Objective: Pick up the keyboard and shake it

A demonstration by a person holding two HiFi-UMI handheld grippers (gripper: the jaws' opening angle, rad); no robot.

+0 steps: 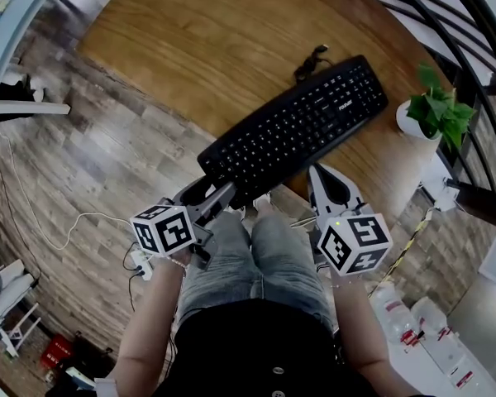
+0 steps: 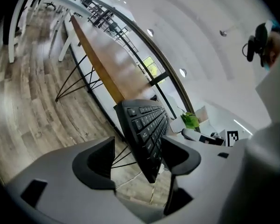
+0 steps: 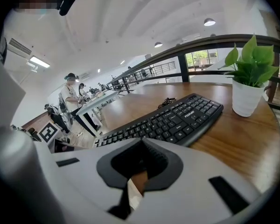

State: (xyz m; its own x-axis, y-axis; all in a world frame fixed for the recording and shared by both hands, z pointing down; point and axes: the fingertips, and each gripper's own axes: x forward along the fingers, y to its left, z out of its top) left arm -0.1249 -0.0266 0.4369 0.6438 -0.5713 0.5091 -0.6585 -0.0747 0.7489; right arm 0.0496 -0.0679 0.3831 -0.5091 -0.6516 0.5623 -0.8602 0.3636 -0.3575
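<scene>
Person's black top (image 1: 256,354) and jeans (image 1: 260,259), seated, closest to the head view; forearms extend forward, one gripper per hand.

Left gripper (image 1: 213,195): jaws spread wide. The near-left end of the keyboard (image 2: 147,125) stands between them, close to one pad, with no pad seen pressing on it. Marker cube (image 1: 164,230) on top.

Right gripper (image 1: 317,172): jaws shut together, nothing between them in the right gripper view (image 3: 140,160). It points at the table's rim, just beside the keyboard's near long edge. Marker cube (image 1: 354,241) on top.

Keyboard (image 1: 298,126): black, full-size, lying flat and diagonal on the table; its near-left end reaches just past the rim. A black cable (image 1: 310,63) is bunched behind its far edge.

Table (image 1: 215,40): round, wood-grain top.

Potted plant (image 1: 430,110): green leaves, white pot, on the table beyond the keyboard's right end, apart from it.

Floor (image 1: 83,164): wood plank, with a white cord (image 1: 58,230) trailing across it.
</scene>
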